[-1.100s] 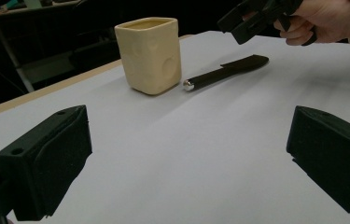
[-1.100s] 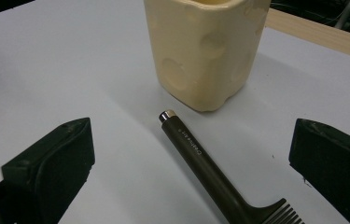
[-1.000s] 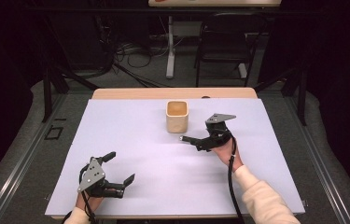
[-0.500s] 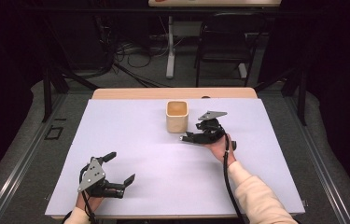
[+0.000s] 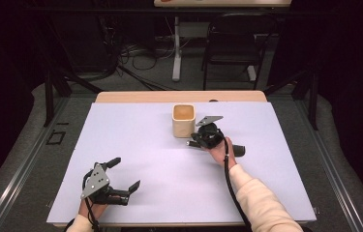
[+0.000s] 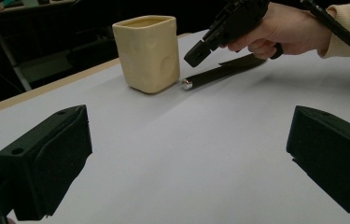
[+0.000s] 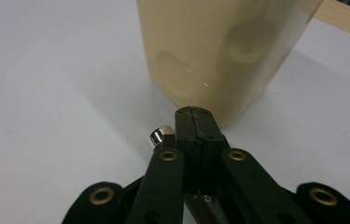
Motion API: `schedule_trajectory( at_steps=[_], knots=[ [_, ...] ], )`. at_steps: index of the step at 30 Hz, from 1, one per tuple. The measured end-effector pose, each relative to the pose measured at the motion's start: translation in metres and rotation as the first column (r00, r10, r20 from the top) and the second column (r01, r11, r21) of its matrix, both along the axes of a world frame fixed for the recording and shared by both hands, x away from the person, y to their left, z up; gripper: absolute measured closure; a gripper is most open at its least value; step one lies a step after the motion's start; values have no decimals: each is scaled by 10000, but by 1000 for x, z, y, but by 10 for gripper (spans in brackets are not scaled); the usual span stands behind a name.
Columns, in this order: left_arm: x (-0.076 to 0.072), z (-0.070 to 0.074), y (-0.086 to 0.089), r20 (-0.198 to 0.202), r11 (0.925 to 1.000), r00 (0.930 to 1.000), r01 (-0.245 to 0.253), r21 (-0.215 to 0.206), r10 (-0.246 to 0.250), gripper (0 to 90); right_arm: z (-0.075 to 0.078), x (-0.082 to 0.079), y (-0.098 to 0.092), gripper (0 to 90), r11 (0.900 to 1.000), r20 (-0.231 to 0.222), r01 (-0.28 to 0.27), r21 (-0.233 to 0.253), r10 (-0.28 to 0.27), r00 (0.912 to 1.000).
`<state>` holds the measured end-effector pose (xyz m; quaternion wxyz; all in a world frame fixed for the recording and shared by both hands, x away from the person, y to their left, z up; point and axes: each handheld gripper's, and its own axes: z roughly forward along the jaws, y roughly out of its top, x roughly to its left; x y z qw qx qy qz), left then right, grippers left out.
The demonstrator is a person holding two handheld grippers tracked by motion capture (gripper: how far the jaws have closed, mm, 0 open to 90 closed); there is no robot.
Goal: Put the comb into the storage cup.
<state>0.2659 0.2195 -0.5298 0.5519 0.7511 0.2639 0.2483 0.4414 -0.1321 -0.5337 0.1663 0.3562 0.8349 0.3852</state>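
Note:
A cream square cup (image 5: 184,120) stands upright at the back middle of the white table. A black pen (image 6: 219,72) with a silver tip (image 7: 160,136) lies flat on the table, its tip close to the cup's base. My right gripper (image 5: 191,142) hovers just above the pen's tip end, jaws shut together with nothing between them, pointing at the cup (image 7: 224,51). The pen's far end (image 5: 239,150) sticks out from behind the hand. My left gripper (image 5: 127,172) rests near the front left edge, open and empty, facing the cup (image 6: 148,51).
The white sheet (image 5: 145,145) covers most of the table, with a wooden strip (image 5: 135,96) bare along the far edge. Beyond it are a chair (image 5: 232,43), cables and stand legs on the floor.
My right gripper has shifted a little left and farther in, closer to the cup. The left gripper has stayed put.

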Motion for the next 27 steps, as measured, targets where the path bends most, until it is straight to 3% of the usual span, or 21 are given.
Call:
schedule_trajectory(
  at_steps=[12, 27],
  knots=[
    [0, 0, 0, -24, 10000, 10000, -12, 28, 12, 1, -11, 5, 10, 900, 9978, 19, 23, -662, -22, 10000],
    [0, 0, 0, -19, 10000, 10000, -19, 50, 19, 1, -14, 1, 19, 900, 9963, -247, -359, -776, 341, 9991]
  ],
)
